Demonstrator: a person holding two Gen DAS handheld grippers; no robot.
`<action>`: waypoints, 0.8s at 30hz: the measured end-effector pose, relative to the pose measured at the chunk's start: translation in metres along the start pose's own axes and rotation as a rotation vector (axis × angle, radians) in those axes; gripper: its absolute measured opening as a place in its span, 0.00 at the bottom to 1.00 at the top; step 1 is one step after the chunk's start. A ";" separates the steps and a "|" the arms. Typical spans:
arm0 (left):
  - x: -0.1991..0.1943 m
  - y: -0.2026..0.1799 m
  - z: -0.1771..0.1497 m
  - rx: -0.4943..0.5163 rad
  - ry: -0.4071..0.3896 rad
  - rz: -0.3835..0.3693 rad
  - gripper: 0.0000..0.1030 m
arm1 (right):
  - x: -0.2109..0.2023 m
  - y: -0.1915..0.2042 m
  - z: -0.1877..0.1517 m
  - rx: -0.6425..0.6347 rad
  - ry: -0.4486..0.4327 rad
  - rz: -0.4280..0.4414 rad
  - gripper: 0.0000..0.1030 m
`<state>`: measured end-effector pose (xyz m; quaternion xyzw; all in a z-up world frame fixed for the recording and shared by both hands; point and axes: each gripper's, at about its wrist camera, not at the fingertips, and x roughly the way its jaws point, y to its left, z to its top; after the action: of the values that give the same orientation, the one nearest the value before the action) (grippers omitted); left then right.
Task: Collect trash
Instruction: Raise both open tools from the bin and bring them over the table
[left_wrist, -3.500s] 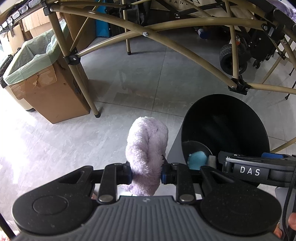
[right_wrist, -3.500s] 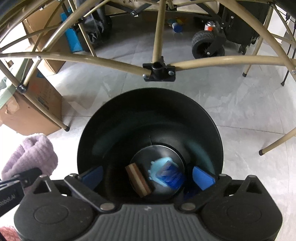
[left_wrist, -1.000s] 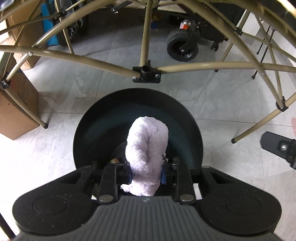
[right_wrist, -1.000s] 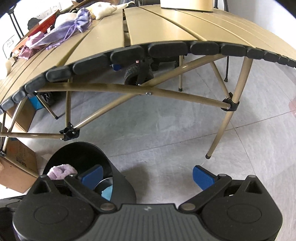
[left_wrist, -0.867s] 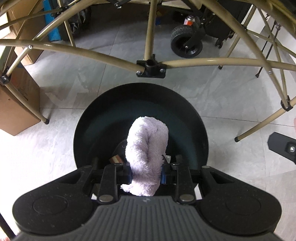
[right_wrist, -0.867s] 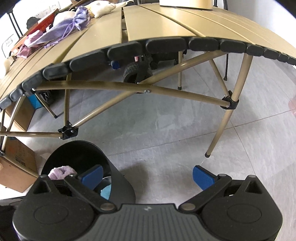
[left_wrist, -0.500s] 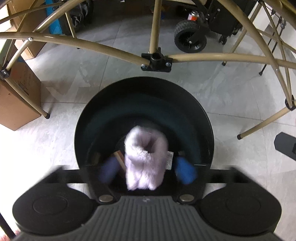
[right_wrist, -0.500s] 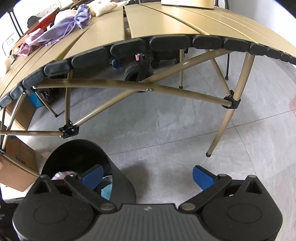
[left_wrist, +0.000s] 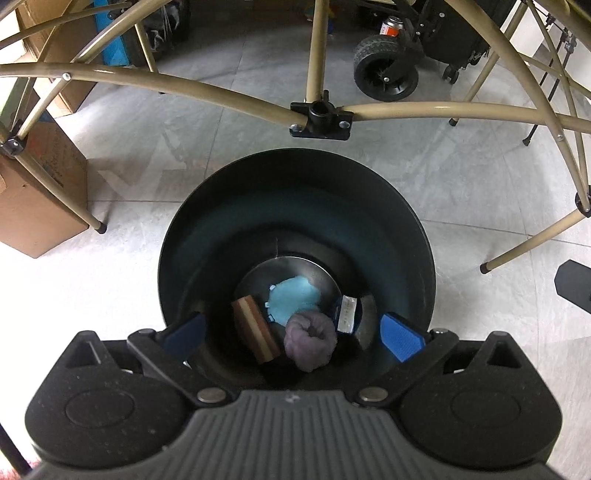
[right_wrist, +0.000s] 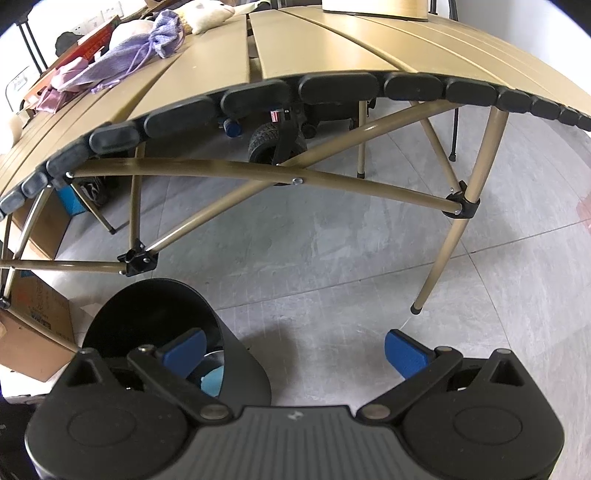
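The left gripper points steeply down over the mouth of a round black trash bin that stands on a pale grey tiled floor. Its jaws have just been opening and now stand spread wide, one blue pad over each side of the bin's mouth, with nothing pressed between them. The task's thing, a fluffy lilac plush bundle, lies loose at the bottom of the bin, below the gap between the jaws and clear of both pads. Beside it on the bin's bottom lie a brown striped block to its left, a crumpled light blue piece behind it, and a small silver and blue wrapper to its right. Behind the bin, tan metal legs and crossbars of a folding counter arch over the floor, joined at a black bracket. A cardboard box stands to the left of the bin, and a black wheel sits farther back. In the right wrist view, the right gripper is off to the right of the bin, its jaws also spread wide and empty, with the left pad over the bin's rim and the right pad over bare floor. Purple cloth lies on the counter's slatted top, far behind the bin.
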<state>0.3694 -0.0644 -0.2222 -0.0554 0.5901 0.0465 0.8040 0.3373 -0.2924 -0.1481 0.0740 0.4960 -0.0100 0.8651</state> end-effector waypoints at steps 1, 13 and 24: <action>0.000 0.000 0.000 -0.001 0.000 0.001 1.00 | 0.000 0.000 0.000 -0.001 0.000 0.000 1.00; -0.011 0.001 -0.001 0.005 -0.030 -0.010 1.00 | -0.004 0.001 0.002 -0.003 -0.008 0.005 1.00; -0.059 0.008 -0.003 -0.005 -0.205 -0.016 1.00 | -0.027 0.005 0.005 -0.025 -0.073 0.040 1.00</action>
<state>0.3480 -0.0571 -0.1674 -0.0573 0.5043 0.0472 0.8604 0.3288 -0.2893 -0.1217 0.0726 0.4626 0.0109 0.8835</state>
